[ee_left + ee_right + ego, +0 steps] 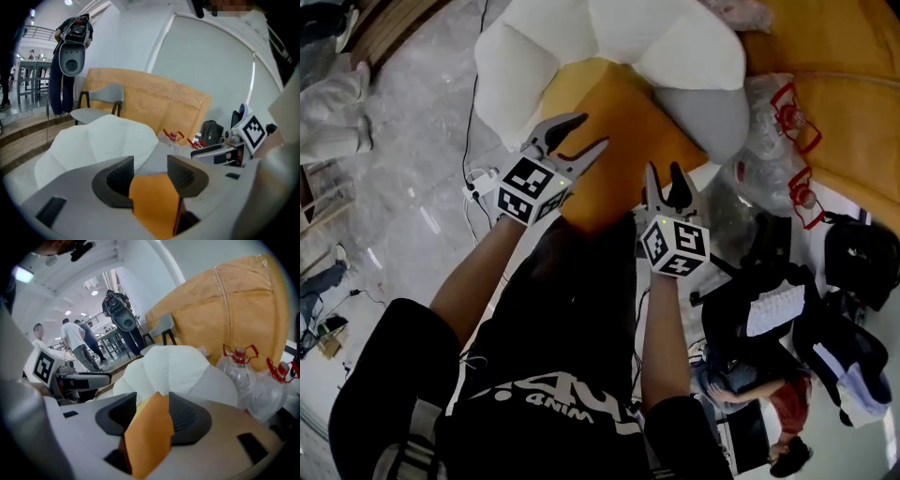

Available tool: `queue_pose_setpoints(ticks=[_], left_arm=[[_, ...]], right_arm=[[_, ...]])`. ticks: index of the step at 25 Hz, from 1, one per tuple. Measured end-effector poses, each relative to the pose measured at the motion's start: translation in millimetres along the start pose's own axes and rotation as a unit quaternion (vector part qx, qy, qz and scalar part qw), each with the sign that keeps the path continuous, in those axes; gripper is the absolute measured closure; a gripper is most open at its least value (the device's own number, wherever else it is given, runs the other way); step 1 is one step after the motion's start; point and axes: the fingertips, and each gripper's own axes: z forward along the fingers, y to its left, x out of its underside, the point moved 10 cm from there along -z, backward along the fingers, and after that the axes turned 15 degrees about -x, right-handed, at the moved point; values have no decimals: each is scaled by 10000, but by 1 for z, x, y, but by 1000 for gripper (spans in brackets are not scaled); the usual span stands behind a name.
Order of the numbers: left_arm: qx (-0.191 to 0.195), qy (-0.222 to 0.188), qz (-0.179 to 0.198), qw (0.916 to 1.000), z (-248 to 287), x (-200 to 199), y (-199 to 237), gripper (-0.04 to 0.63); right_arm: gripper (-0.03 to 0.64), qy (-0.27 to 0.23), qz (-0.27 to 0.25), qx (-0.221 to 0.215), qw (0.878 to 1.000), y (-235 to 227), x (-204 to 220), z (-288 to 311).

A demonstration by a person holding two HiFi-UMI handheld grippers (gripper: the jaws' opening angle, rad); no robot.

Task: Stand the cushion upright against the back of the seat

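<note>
An orange cushion [619, 141] lies flat on the seat of a white armchair [609, 37] with a petal-shaped back. Both grippers are at the cushion's near edge. My left gripper [592, 131] is at its left corner and my right gripper [664, 171] at its right corner. In the left gripper view the jaws [150, 164] stand apart, with the orange cushion [154, 201] filling the gap low between them. In the right gripper view the jaws [152, 401] are also apart, and a fold of the cushion [147, 437] rises between them. The white chair back [178, 366] stands behind.
Clear water bottles with red handles [778, 122] stand right of the chair, beside a big tan padded shape [844, 103]. Black bags [853, 253] and a seated person [759, 394] are at the lower right. A cable and plug strip [478, 183] lie on the floor at the left.
</note>
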Motion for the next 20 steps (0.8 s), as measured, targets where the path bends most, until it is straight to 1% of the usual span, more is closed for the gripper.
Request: queue_pose_setpoints(ticks=[3, 7, 10, 14, 18, 20], left_arm=[[-33, 306, 43, 9995, 34, 31, 3, 353], [-39, 824, 140, 9965, 82, 82, 7, 305], [-93, 1145, 232, 9931, 115, 115, 16, 281], [-336, 1588, 549, 9852, 151, 153, 26, 258], [-450, 2184, 760, 9719, 174, 189, 30, 252], [-486, 2241, 918, 9690, 180, 201, 27, 253]], right_arm=[[385, 382, 247, 158, 9988, -29, 35, 22], [365, 844, 558, 558, 9933, -64, 80, 47], [359, 1262, 615, 895, 9860, -81, 104, 67], [356, 1830, 729, 1168, 9734, -106, 138, 86], [356, 2327, 776, 1377, 9596, -124, 169, 100], [356, 2424, 771, 1426, 9565, -131, 178, 106]])
